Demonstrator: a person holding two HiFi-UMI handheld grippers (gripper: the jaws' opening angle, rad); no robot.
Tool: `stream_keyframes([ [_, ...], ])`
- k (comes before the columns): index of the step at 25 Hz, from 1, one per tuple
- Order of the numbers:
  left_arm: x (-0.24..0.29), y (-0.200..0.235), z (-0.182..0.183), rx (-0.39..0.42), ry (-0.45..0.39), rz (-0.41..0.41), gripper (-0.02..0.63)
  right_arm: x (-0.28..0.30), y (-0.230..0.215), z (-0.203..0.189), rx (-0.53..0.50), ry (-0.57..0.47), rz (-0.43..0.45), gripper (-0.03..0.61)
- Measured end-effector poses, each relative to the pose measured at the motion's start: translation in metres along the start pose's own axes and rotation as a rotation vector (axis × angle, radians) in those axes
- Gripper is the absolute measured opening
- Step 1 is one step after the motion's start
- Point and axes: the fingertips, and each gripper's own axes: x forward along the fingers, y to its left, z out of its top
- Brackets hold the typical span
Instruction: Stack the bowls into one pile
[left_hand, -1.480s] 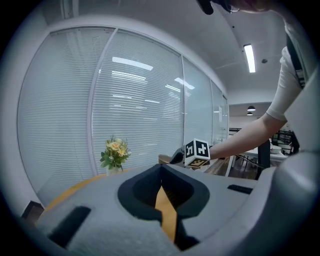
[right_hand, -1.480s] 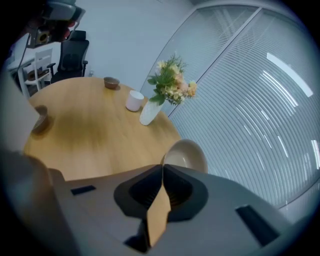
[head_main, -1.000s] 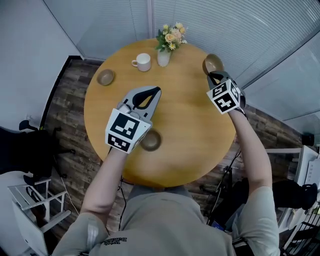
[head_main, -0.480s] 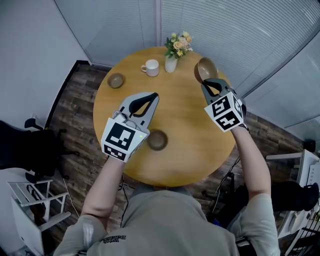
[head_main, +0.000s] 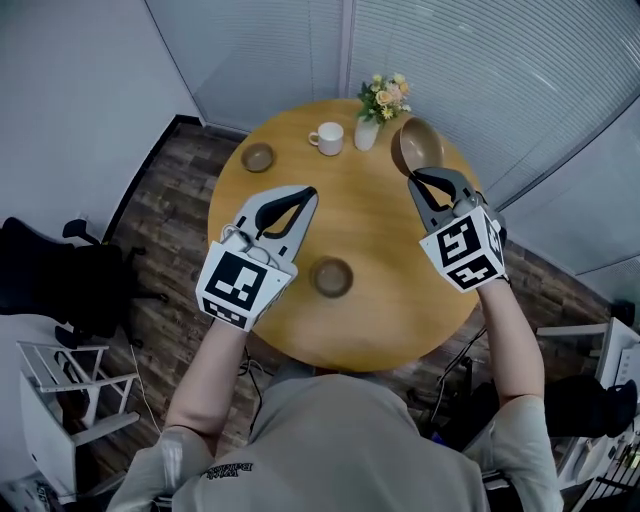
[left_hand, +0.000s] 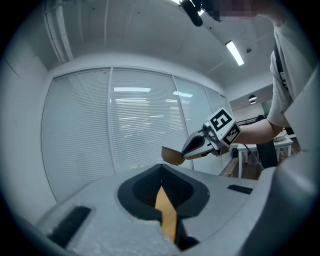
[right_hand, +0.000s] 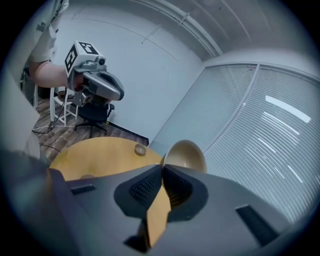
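My right gripper is shut on the near rim of a tan bowl, which hangs tilted over the far right of the round wooden table. In the right gripper view the bowl stands up just past the closed jaws. A second brown bowl sits near the table's front, between my arms. A smaller bowl rests at the far left. My left gripper hovers shut and empty above the table's left half; its view shows only closed jaws and blinds.
A white cup and a vase of flowers stand at the table's far edge, next to the held bowl. A black chair and a white rack stand on the floor to the left.
The right gripper has lifted the tan bowl off the table and tipped it up. Both grippers have risen and drawn back toward me.
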Motion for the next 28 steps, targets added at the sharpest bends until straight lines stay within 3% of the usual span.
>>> stream_keyframes([
  [8, -0.04, 0.012, 0.011, 0.026, -0.015, 0.067, 0.02, -0.003, 0.032, 0.04, -0.013, -0.082, 0.073, 0.034],
  [15, -0.061, 0.017, 0.012, -0.024, -0.004, 0.113, 0.02, 0.002, 0.059, 0.064, -0.058, -0.112, 0.13, 0.035],
  [28, -0.075, 0.029, -0.017, -0.016, 0.043, 0.145, 0.02, 0.036, 0.114, 0.068, -0.09, -0.108, 0.282, 0.035],
])
